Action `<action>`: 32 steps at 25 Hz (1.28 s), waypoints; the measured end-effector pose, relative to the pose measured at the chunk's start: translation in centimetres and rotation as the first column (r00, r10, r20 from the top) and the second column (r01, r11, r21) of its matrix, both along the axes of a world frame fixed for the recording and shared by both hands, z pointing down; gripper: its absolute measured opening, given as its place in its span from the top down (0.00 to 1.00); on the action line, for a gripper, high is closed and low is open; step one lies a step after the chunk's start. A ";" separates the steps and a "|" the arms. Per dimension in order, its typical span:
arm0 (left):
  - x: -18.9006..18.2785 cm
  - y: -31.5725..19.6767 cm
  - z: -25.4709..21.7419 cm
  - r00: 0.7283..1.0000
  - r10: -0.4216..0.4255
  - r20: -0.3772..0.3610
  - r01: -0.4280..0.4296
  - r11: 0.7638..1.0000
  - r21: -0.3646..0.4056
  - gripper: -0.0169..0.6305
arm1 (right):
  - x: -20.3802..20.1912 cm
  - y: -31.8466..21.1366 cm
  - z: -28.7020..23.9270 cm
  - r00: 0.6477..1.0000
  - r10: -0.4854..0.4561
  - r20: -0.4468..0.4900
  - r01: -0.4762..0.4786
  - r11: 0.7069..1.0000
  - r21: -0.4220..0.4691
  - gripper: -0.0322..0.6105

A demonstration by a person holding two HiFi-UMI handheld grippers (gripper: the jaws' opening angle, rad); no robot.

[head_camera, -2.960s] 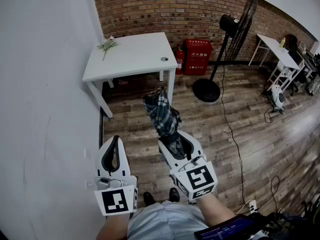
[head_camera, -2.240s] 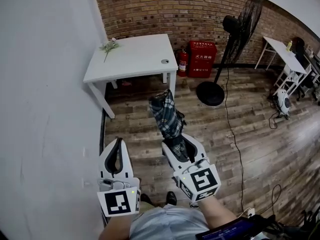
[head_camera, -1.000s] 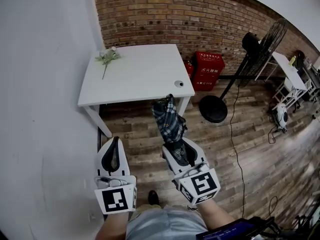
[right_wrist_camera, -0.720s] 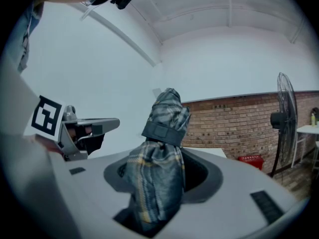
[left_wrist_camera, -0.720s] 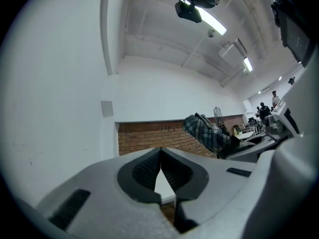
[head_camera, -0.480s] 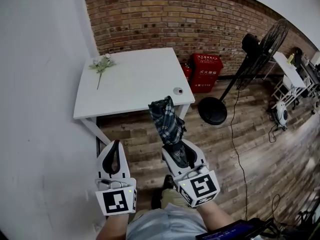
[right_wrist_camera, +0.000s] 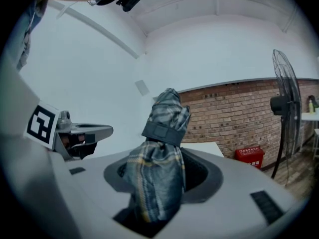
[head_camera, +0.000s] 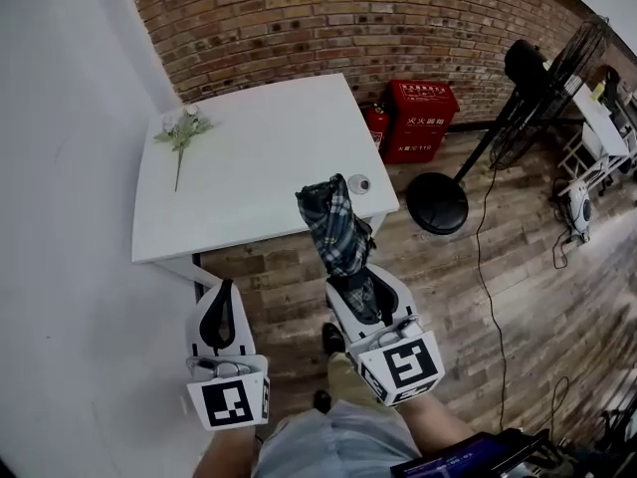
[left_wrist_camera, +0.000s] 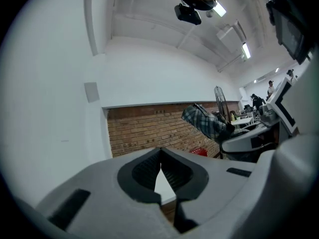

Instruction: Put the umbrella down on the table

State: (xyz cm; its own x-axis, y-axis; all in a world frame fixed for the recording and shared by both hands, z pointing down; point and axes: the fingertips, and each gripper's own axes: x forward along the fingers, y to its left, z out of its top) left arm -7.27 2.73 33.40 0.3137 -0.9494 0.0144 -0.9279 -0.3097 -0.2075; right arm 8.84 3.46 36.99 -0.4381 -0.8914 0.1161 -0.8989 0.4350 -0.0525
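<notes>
A folded plaid umbrella (head_camera: 336, 229) sticks out forward from my right gripper (head_camera: 360, 287), whose jaws are shut on its lower part. In the head view its strapped tip overlaps the near right corner of the white table (head_camera: 259, 157). The right gripper view shows the umbrella (right_wrist_camera: 160, 143) standing up between the jaws of the right gripper (right_wrist_camera: 164, 171), with the table (right_wrist_camera: 202, 147) behind it. My left gripper (head_camera: 223, 289) hangs to the left, short of the table's front edge, its jaws closed tip to tip with nothing in them. From the left gripper (left_wrist_camera: 160, 152) view the umbrella (left_wrist_camera: 204, 122) shows at the right.
A green flower sprig (head_camera: 179, 132) lies at the table's far left, and a small round thing (head_camera: 363, 183) sits near its right front corner. Red extinguisher boxes (head_camera: 420, 119) stand by the brick wall. A standing fan (head_camera: 537, 78) is on the right, a white wall on the left.
Both grippers and the camera have come closer to the table. The umbrella's tip now overlaps the table's near corner; before, it was over the wooden floor.
</notes>
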 end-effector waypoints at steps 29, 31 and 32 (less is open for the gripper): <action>-3.5 -19.7 -3.2 0.983 -0.180 -0.046 0.181 0.983 0.007 0.96 | -4.3 -24.5 -4.6 0.984 -0.176 -0.013 0.177 0.982 0.061 0.64; -4.5 -21.2 -3.0 0.984 -0.170 -0.051 0.171 0.985 0.008 0.96 | -5.5 -25.9 -4.1 0.984 -0.177 -0.021 0.177 0.983 0.046 0.64; -5.0 -21.9 -2.9 0.985 -0.165 -0.049 0.166 0.986 0.011 0.96 | -6.0 -26.5 -3.8 0.984 -0.176 -0.025 0.177 0.984 0.036 0.64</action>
